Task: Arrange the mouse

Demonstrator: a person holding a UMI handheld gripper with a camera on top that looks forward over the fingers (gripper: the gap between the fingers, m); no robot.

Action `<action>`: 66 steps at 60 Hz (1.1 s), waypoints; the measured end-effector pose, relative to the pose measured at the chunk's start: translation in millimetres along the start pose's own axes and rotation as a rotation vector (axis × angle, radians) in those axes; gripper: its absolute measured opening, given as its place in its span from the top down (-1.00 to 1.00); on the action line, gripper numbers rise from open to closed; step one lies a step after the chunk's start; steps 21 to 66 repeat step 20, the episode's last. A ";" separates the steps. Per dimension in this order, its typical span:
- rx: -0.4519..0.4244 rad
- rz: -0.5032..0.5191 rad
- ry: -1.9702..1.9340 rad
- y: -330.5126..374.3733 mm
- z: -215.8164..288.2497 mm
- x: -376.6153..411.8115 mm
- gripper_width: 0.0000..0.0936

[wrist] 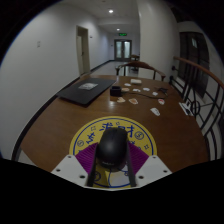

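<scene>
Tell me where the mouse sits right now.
In the gripper view, the black mouse lies between the gripper fingers, on the round purple and yellow mat at the near edge of the wooden table; whether they press it is unclear.

The mouse point(111, 147) hides the middle of the round purple-and-yellow mat point(92, 132), so its printed design cannot be read. The claw point(113, 178) covers the mouse's near end and the mat's near rim. Small pale items point(140, 92) scattered on the far desk point(60, 125) are too small to identify. The dark flat object point(84, 92) stays unclear.
</scene>
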State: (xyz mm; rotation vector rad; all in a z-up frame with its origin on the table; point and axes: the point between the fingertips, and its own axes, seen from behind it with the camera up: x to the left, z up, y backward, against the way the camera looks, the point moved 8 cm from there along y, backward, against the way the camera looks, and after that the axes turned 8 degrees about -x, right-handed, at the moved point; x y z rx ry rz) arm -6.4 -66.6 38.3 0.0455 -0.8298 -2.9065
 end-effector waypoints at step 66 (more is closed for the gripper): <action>-0.035 0.211 0.147 76.2 15.5 -35.4 -0.83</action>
